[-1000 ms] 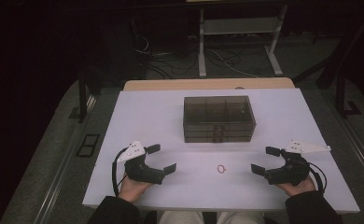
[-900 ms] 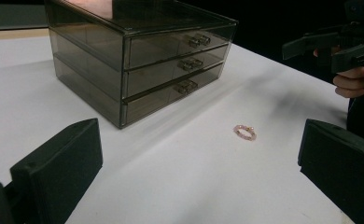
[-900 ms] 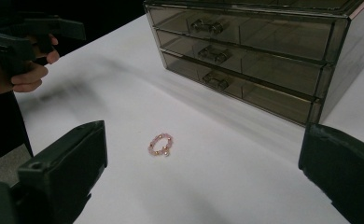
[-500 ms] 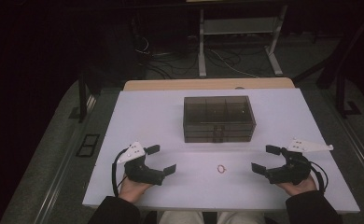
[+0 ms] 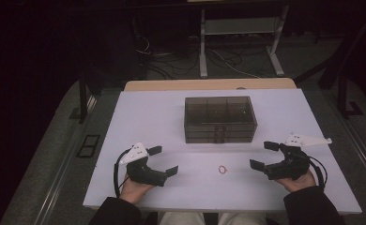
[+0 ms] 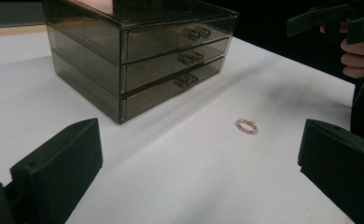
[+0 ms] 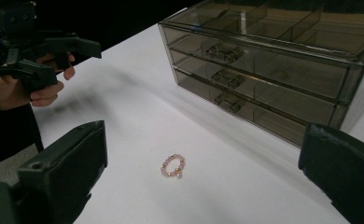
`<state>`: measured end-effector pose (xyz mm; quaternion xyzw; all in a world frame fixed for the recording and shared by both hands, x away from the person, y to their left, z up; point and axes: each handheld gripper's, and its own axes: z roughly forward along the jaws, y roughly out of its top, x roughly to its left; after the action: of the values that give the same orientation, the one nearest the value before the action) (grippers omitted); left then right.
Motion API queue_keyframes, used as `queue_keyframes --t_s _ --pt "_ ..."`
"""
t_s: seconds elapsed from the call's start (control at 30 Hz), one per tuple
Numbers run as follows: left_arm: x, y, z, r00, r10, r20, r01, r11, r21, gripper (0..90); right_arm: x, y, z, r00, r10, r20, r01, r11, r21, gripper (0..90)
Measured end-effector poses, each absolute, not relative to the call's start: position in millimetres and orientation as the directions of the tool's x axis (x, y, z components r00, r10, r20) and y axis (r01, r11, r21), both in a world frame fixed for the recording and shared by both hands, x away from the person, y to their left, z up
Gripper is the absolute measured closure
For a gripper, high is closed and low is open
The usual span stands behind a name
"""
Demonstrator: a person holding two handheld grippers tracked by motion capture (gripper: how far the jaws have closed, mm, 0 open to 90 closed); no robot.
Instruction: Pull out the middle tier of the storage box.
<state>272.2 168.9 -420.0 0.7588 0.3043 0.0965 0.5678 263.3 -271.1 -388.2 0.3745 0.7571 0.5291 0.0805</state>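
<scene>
1. The left tool rests near the front left of the white table, held in the person's left hand; its jaws stand wide apart with nothing between them.
2. The right tool rests near the front right of the table in the right hand; its jaws are also spread wide and hold nothing.
3. A small pink bead ring lies flat on the table between the two tools, apart from both, a little nearer the right one.
4. In the left gripper view the ring lies ahead between the jaws, to the right of middle, with the right tool and its fingers beyond it at the upper right.
5. In the right gripper view the ring lies close ahead between the jaws, showing pink and a few gold beads; the left tool shows at the upper left.
6. A smoky clear drawer box stands at the middle of the table, behind the ring and well apart from it.
7. The box has three drawers stacked one over another, all pushed in, each with a small handle at its front; its top holds open compartments.
</scene>
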Motion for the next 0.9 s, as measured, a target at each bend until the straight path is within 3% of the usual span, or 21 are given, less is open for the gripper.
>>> queue_keyframes --t_s 0.9 --pt "270.6 169.4 -419.6 0.797 0.571 -0.196 0.349 -0.171 0.921 0.0 282.0 -249.3 -385.7 -0.699 0.633 0.333 0.538 0.157 0.828 0.6"
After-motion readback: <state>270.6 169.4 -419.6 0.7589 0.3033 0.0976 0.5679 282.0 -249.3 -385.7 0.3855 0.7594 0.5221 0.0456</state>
